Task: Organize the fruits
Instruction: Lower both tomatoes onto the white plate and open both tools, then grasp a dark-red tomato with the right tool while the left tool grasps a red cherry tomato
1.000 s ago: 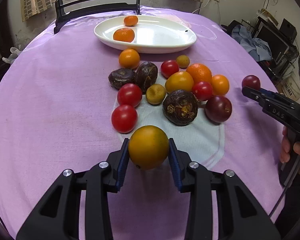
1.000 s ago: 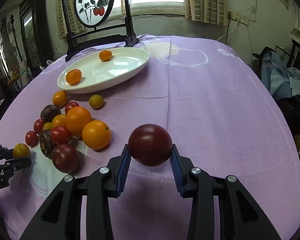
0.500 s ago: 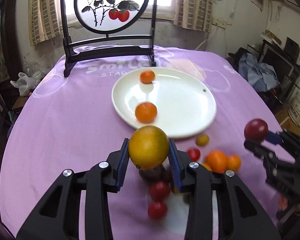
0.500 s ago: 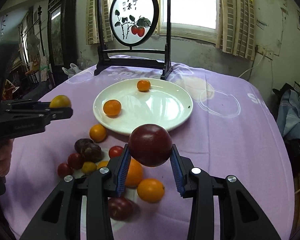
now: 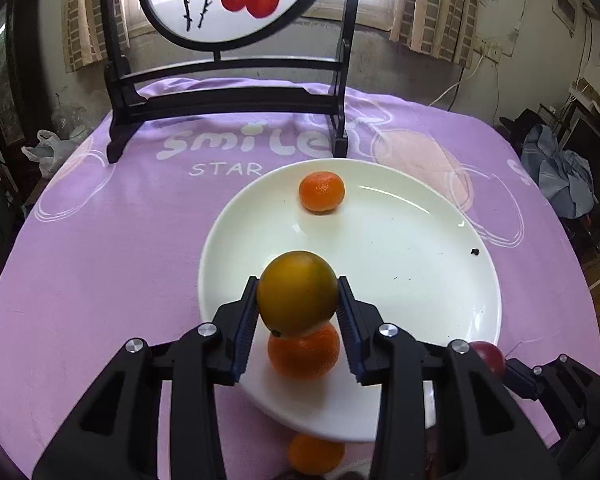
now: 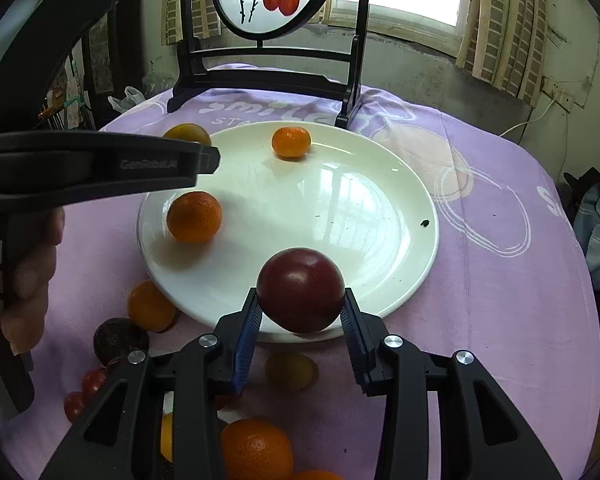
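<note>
My left gripper (image 5: 298,304) is shut on a yellow-green orange (image 5: 297,294) and holds it above the near left part of the white plate (image 5: 440,280). Two small tangerines lie on the plate, one near (image 5: 303,352) and one far (image 5: 321,191). My right gripper (image 6: 300,312) is shut on a dark red plum (image 6: 300,290) above the plate's near rim (image 6: 400,292). The left gripper also shows in the right wrist view (image 6: 210,158), with its orange (image 6: 187,134) behind it.
Several loose fruits lie on the purple cloth in front of the plate: oranges (image 6: 256,448), a passion fruit (image 6: 118,338), red tomatoes (image 6: 94,380), a yellow-green fruit (image 6: 290,370). A black framed screen stand (image 5: 228,92) is behind the plate.
Both grippers have carried their fruits forward from the pile to over the plate. Both stay shut on their fruits.
</note>
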{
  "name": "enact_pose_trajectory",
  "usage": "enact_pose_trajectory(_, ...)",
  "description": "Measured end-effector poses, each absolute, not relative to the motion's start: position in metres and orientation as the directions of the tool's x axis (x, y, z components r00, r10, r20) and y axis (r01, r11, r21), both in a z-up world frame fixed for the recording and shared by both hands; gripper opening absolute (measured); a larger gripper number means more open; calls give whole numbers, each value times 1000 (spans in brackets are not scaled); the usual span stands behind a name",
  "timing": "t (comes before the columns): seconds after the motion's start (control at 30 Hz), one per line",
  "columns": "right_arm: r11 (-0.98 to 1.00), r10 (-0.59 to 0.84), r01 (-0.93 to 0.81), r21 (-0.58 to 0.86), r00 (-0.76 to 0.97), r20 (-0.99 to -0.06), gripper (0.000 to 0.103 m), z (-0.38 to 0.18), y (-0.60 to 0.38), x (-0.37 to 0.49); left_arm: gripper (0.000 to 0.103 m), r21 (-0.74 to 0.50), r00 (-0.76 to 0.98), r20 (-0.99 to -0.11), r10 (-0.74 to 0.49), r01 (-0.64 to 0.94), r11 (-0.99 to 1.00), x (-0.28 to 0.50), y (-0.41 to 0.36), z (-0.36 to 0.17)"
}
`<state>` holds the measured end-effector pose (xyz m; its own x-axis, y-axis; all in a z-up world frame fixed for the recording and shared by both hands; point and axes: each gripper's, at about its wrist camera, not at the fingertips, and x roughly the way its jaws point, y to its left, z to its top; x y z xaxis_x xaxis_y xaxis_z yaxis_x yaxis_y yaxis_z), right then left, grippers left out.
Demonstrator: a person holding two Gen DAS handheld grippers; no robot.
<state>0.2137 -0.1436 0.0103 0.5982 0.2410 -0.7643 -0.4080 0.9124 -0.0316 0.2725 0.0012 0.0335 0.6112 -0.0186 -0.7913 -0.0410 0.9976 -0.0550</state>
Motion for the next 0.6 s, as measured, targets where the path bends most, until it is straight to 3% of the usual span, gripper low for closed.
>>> enact_pose_trajectory(0.03,912,241,-408,-30,596,-766,43,8,-144,216,37,-57,594,-804,-23,-39,998,278,-1,27)
enact_pose_trajectory(0.1,913,227,-404,-52,612,-757,62,9,-143,213,40,-68,569,-821,-36,-34,997,281,-5,18)
enact_pose_trajectory(0.17,912,224,-403,-70,634,-740,62,14,-146,207,54,-60,577,-816,-31,-31,998,276,-7,17)
enact_pose_trajectory(0.3,914,239,-401,-57,647,-724,62,22,-160,192,59,-57,617,-787,-32,-21,998,254,-6,31)
enact_pose_trajectory(0.43,909,260,-414,-50,657,-708,62,31,-177,163,80,-35,666,-745,-22,-7,999,217,-6,50)
enact_pose_trajectory(0.6,898,287,-437,-40,654,-700,62,34,-193,122,83,-38,674,-738,-32,5,999,173,-3,50)
